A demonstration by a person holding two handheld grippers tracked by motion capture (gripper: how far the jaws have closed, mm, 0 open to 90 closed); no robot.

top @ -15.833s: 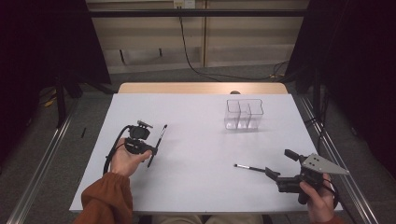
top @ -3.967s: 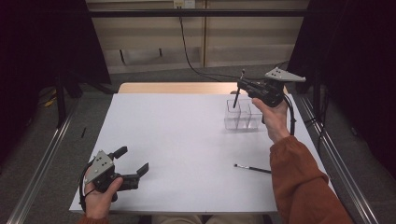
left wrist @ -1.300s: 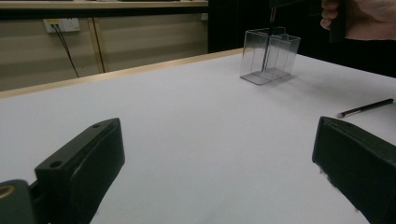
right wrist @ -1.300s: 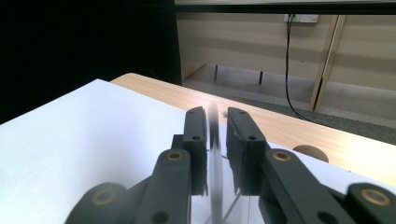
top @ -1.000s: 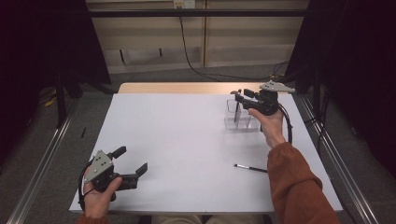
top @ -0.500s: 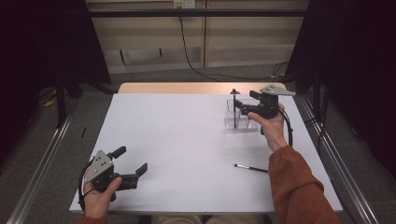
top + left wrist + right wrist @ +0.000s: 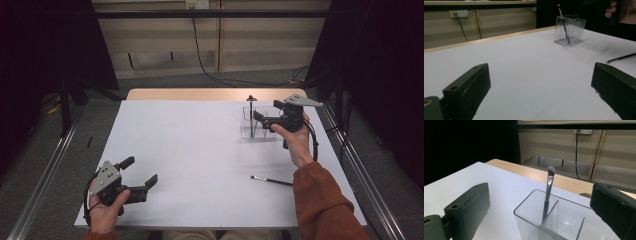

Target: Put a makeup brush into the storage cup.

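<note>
White table (image 7: 200,150) | wood edge at far side | dark curtains flanking

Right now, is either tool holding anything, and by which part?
Nothing is held. The right tool has just been opening, leaving the brush standing in the clear holder. The left tool is open, empty.

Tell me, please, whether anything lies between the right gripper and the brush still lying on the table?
Nothing visible does. The right gripper hangs open by the clear holder, where one brush already stands. The other brush lies flat nearer the person, with only bare white table in between.
</note>
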